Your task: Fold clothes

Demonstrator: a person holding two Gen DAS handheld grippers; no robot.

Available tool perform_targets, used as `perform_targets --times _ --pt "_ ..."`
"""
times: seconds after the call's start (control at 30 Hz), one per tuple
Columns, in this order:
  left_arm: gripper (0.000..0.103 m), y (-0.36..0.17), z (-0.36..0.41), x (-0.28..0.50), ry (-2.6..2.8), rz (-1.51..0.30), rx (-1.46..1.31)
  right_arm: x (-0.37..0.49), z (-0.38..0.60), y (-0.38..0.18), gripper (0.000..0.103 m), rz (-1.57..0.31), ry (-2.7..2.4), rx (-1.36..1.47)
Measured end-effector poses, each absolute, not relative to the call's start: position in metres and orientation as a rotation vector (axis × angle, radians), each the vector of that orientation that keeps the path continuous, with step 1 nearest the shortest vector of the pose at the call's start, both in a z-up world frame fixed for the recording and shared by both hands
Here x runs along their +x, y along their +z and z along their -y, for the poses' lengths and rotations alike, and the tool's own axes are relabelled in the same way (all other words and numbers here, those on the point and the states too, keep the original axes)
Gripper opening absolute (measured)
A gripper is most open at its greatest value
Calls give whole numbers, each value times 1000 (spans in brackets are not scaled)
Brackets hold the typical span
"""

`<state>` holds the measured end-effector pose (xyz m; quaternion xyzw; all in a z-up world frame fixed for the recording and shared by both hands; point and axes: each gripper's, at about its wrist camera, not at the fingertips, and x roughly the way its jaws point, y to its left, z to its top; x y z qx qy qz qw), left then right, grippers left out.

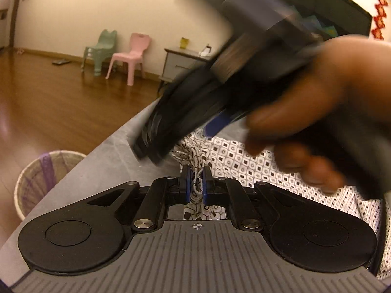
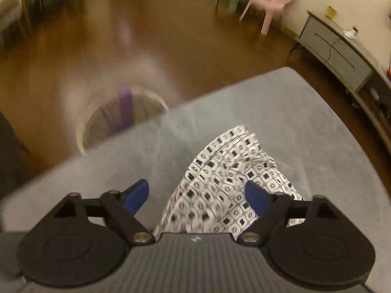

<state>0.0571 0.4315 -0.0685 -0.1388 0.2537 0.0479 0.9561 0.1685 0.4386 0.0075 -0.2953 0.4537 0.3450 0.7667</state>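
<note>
- Pinched tight on a bunch of the patterned cloth point(image 1: 195, 185): left gripper point(image 1: 196, 183), blue pads pressed in from both sides.
- Spread apart and holding nothing: right gripper point(image 2: 196, 195), blue pads point(image 2: 136, 196) on each side of the cloth, not touching it as far as can be told.
- Lying on the grey table point(image 2: 244, 102), white with little dark squares, bunched and wrinkled near the left jaws, flatter farther right (seen best from the left wrist).
- Looks like an early step: getting hold of the cloth at two spots so it can be lifted or spread for a fold.
- Next move, at a guess: bring the right jaws down over an edge or corner and close on it, without tugging the part already pinched.
- Very blurry in the left view: the person's hand point(image 1: 317, 112) around the right gripper, so its jaws cannot be made out there.
- Hard to tell what kind of clothing this is; most of it is cut off or covered by the grippers.
- Farther out: a round basket point(image 2: 122, 117) on the wood floor beside the table, a green chair point(image 1: 100, 48) and a pink chair point(image 1: 132, 56) by the wall, and a grey cabinet point(image 2: 334, 53).
</note>
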Motion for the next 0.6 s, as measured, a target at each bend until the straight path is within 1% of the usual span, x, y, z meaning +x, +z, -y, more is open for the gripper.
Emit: perform_targets --times 0.03,0.13,0.23,0.3,0.37,0.43,0.5,0.6 --pt "0 -69 -431 56 95 -519 -277 167 -435 7 11 -971 740 -637" --pt "0 -64 -428 50 68 -498 -270 162 -417 11 11 -924 714 -586" --pt "0 -51 -408 37 -51 -467 -271 153 -339 43 11 -855 698 -324" --pt "0 -47 -384 28 -166 -475 -243 146 -275 49 11 -839 662 -156" --pt "0 -45 -357 22 -279 -501 -200 139 -219 33 11 -856 609 -32" --pt "0 -46 -346 22 -333 -527 -180 137 -177 1 12 -912 553 44" --pt "0 -46 -335 22 -388 -553 -159 139 -152 -33 12 -977 497 85" --pt "0 -47 -341 22 -475 -573 -195 137 -136 -54 15 -975 454 81"
